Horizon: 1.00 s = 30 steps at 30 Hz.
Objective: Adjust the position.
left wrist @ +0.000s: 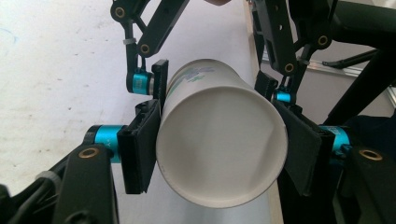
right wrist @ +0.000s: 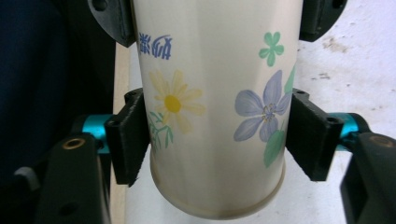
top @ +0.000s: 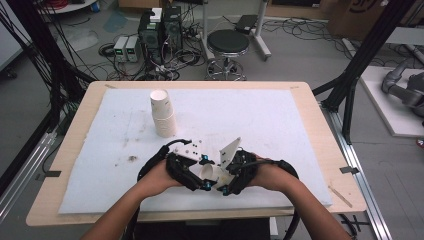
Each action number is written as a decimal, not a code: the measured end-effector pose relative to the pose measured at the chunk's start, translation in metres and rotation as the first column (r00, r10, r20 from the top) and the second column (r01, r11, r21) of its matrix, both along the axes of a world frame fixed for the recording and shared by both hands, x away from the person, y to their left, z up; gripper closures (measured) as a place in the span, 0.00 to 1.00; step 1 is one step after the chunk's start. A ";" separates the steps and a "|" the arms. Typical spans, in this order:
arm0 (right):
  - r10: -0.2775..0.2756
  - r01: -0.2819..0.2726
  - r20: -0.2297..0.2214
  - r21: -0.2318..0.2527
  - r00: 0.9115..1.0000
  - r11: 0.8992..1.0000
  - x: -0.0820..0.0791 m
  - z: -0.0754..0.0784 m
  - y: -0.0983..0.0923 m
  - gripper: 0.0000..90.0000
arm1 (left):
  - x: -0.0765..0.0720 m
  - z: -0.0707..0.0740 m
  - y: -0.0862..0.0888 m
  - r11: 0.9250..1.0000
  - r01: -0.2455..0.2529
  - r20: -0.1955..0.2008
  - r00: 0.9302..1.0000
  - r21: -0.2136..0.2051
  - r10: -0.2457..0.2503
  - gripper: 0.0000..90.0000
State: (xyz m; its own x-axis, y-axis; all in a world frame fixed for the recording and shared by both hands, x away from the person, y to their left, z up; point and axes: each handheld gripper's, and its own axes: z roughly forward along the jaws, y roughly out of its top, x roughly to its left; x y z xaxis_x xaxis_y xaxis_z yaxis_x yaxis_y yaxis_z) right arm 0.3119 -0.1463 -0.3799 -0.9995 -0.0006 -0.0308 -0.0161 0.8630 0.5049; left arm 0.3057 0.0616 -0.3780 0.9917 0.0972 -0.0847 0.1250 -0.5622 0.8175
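My left gripper (left wrist: pixel 219 140) pinches the cup (left wrist: pixel 219 140) by its open mouth; my right gripper (right wrist: pixel 217 140) clamps its flowered wall. It hangs at the table's near edge. A cup stack (top: pixel 162 114) stands farther off.

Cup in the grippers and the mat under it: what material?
Cup: looks like paper, matte white, printed flowers, rolled rim and a thin wall. Mat: seems felt or foam sheet, white, fuzzy and stained; can't tell which.
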 end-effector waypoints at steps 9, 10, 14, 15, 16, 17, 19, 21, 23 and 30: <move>-0.065 0.067 -0.013 0.168 0.998 0.984 0.002 0.008 -0.019 0.23 | 0.003 0.000 0.014 0.996 -0.045 0.001 0.999 -0.076 0.045 0.41; -0.074 0.076 -0.016 0.189 0.997 0.979 0.002 0.009 -0.022 0.23 | 0.003 0.000 0.016 0.995 -0.049 0.001 0.999 -0.086 0.049 0.40; -0.095 0.105 -0.047 0.268 0.994 0.958 0.002 0.012 -0.030 0.23 | 0.003 -0.003 0.023 0.988 -0.072 -0.020 0.997 -0.136 0.070 0.41; -0.101 0.112 -0.052 0.282 0.994 0.953 0.001 0.013 -0.032 0.23 | 0.003 -0.004 0.025 0.987 -0.076 -0.018 0.997 -0.141 0.074 0.41; -0.110 0.121 -0.051 0.312 0.993 0.942 0.001 0.014 -0.035 0.23 | 0.003 -0.005 0.026 0.986 -0.081 -0.020 0.997 -0.148 0.079 0.41; -0.110 0.121 -0.051 0.312 0.993 0.942 0.001 0.014 -0.035 0.23 | 0.003 -0.006 0.028 0.983 -0.086 -0.026 0.996 -0.159 0.083 0.41; -0.119 0.128 -0.048 0.346 0.992 0.929 0.000 0.015 -0.038 0.23 | 0.003 -0.007 0.031 0.978 -0.098 -0.030 0.995 -0.182 0.094 0.41; -0.126 0.135 -0.049 0.380 0.991 0.915 -0.001 0.016 -0.040 0.23 | 0.002 -0.009 0.034 0.972 -0.107 -0.037 0.994 -0.208 0.102 0.41; -0.130 0.134 -0.038 0.408 0.991 0.903 -0.003 0.015 -0.043 0.23 | 0.001 -0.011 0.037 0.966 -0.116 -0.040 0.993 -0.229 0.109 0.41; -0.189 0.170 -0.017 0.518 0.982 0.838 -0.008 0.008 -0.053 0.23 | -0.002 -0.017 0.045 0.951 -0.124 -0.032 0.992 -0.283 0.120 0.41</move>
State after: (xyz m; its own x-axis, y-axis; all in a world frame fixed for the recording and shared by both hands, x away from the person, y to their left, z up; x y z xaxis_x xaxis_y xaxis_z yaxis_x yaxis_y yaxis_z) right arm 0.3043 -0.1994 -0.3714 -0.9788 0.2045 -0.0101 0.0887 0.4681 0.8792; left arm 0.3033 0.1066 -0.3954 0.9722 0.1875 -0.1403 0.1908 -0.2866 0.9389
